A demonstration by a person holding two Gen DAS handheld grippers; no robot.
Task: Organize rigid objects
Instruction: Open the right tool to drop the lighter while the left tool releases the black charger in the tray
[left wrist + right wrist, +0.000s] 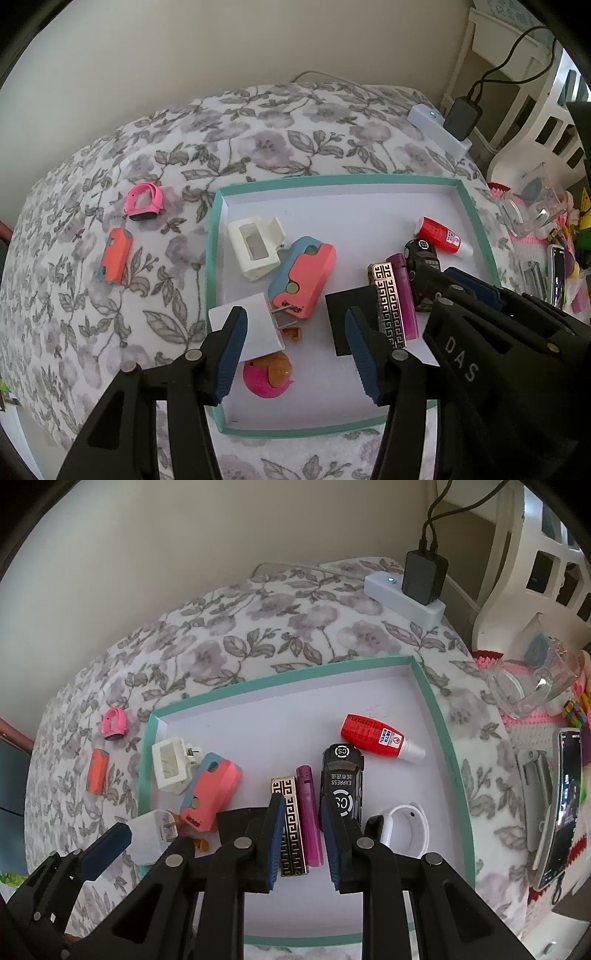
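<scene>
A teal-rimmed white tray (214,236) (439,716) lies on a floral cloth. It holds a cream holder (255,247), a coral-blue case (303,277), a white plug (258,328), a pink-orange toy (269,373), a gold patterned lighter (291,827), a purple lighter (310,816), a black toy car (341,782), a red glue bottle (373,738) and a white band (406,823). A pink watch (144,201) and a second coral case (116,260) lie on the cloth left of the tray. My left gripper (295,350) is open over the tray's near left. My right gripper (303,838) is open, astride the two lighters.
A white power strip (402,594) with a black charger (423,578) sits at the cloth's far right corner. To the right are a clear glass bowl (532,686), a phone (561,805), a white chair (528,572) and small clutter. A wall stands behind.
</scene>
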